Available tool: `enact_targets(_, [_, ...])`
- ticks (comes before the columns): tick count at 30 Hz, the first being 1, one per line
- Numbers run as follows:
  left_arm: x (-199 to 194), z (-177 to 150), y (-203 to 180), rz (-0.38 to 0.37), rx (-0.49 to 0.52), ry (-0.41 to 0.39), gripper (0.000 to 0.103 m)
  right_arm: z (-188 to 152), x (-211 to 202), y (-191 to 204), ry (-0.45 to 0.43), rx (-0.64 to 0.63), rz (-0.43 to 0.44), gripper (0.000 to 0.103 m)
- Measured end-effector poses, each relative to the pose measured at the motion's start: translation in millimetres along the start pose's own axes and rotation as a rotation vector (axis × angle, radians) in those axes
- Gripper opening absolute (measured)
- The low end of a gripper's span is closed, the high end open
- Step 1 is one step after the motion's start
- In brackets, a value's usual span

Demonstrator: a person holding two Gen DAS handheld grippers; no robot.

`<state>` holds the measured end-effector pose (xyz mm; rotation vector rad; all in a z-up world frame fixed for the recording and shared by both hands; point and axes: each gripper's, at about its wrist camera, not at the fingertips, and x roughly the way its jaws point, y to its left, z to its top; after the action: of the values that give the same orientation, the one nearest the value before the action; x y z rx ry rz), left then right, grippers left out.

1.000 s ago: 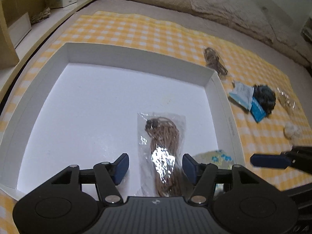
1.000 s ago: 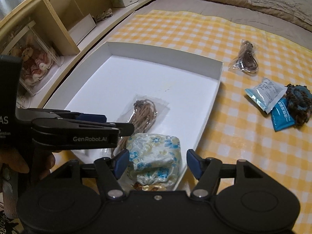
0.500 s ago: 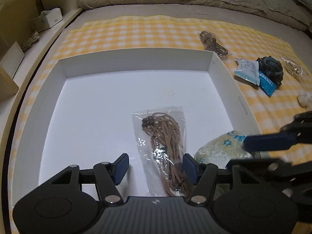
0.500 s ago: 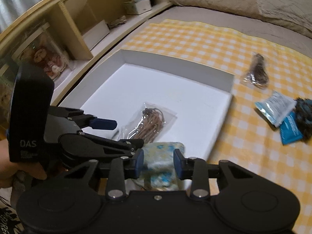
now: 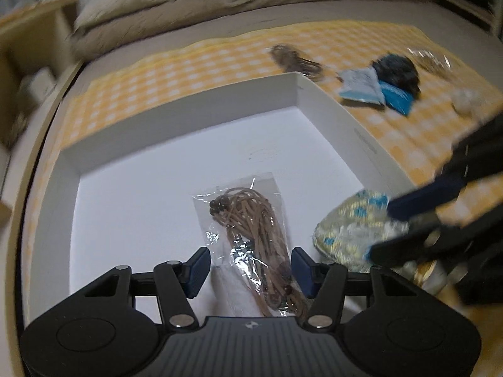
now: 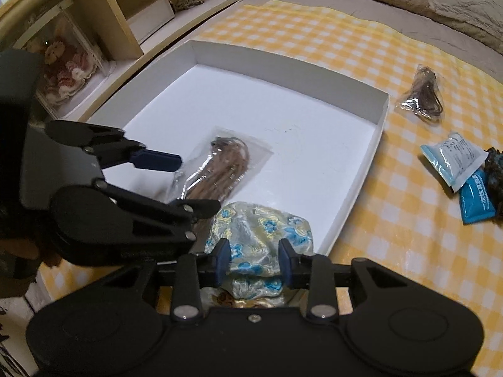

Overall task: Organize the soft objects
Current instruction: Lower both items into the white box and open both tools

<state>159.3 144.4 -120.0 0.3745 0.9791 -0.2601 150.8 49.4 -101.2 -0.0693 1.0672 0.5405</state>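
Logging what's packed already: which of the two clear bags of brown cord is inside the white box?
The lighter tan cord bag, lying on the white box floor. The darker cord bag lies outside on the checked cloth.

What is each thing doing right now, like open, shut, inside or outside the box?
White box: open, no lid.
Bagged brown cord: sealed, lying flat inside the box.
Flowery pouch: squeezed by the right gripper, at the box's near corner.
Left gripper: open, fingers either side of the bagged cord, closing a little.
Second cord bag: outside, on the checked cloth.
Blue packets: outside, overlapping.
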Motion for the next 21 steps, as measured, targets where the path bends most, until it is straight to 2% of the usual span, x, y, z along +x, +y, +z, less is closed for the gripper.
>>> enact_targets(2, [0, -2, 2, -0.011, 0.026, -0.009, 0.057, 1, -6, -1, -0.011, 0.015, 0.011, 0.034])
enact_targets(8, [-5, 0, 9, -0.017, -0.028, 0.010, 0.058, 0, -19, -12, -0.039, 0.049, 0.014, 0.035])
enact_targets(14, [-26, 5, 23, -0.025, -0.162, -0.022, 0.065, 0, -28, -18, -0.066, 0.059, 0.022, 0.035])
enact_targets(21, [-56, 10, 27, -0.025, -0.267, -0.069, 0.073, -6, -49, -15, -0.115, 0.039, 0.029, 0.036])
